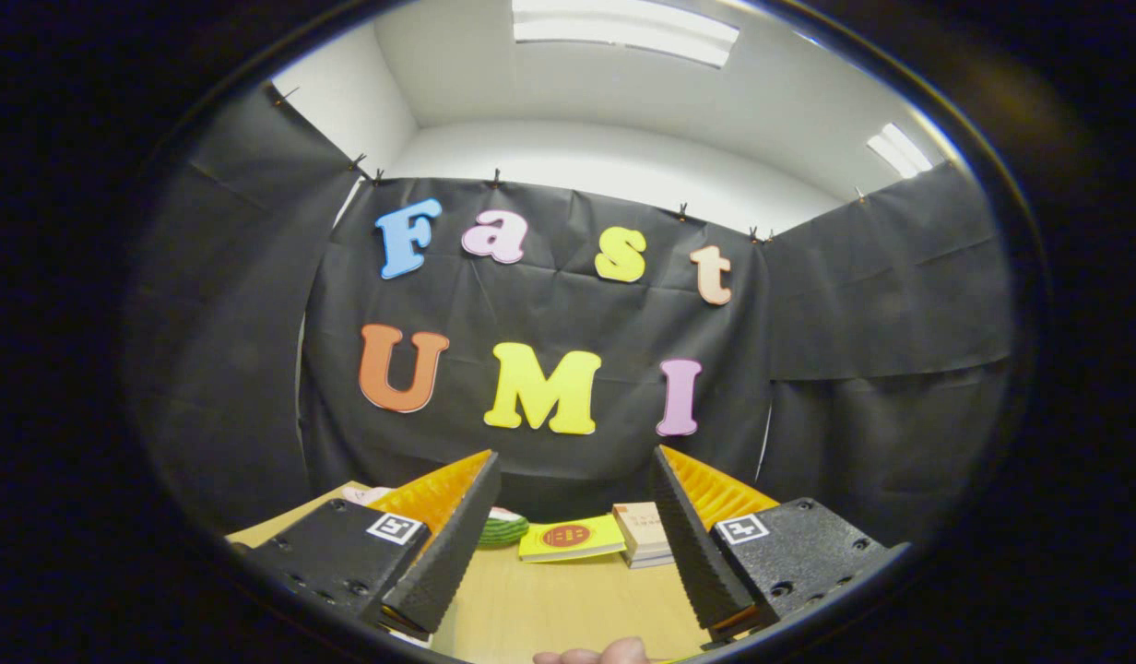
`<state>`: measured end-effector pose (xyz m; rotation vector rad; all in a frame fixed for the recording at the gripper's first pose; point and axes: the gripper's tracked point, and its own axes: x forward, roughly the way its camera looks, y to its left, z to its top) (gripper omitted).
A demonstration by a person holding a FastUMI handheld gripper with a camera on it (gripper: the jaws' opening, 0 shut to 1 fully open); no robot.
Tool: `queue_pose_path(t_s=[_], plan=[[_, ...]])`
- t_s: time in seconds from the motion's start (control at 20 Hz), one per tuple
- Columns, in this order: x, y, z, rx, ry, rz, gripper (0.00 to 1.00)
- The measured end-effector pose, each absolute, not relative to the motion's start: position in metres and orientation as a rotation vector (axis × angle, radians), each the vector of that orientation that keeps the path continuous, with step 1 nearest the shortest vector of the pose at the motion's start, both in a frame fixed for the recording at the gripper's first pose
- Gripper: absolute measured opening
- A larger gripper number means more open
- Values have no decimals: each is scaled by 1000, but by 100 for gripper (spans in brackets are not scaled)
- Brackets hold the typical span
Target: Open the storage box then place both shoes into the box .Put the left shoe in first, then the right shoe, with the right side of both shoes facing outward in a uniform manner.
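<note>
Tabletop point(568, 604) fills the lower middle of the frame, then two books point(573, 539) beyond your wide-open, empty gripper point(573, 530) (no shoes or box visible yet); expect light, soft shoes, so grip the heel collar.

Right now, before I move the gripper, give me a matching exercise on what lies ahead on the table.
Things:
1. flat yellow book
2. green striped round object
3. pale stacked books
4. gripper

Descriptions:
A. beside one finger's inner edge
B. fingers apart, holding nothing
C. beyond the fingers, mid-gap on the wooden table
D. just beside the other finger

Pairs: 1-C, 2-A, 3-D, 4-B
</note>
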<state>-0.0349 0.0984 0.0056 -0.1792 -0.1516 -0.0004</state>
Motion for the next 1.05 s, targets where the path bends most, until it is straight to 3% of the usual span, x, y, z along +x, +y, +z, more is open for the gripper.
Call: queue_pose_path(t_s=[1.05], plan=[[-23,105,-11,-83,-67,35,100]])
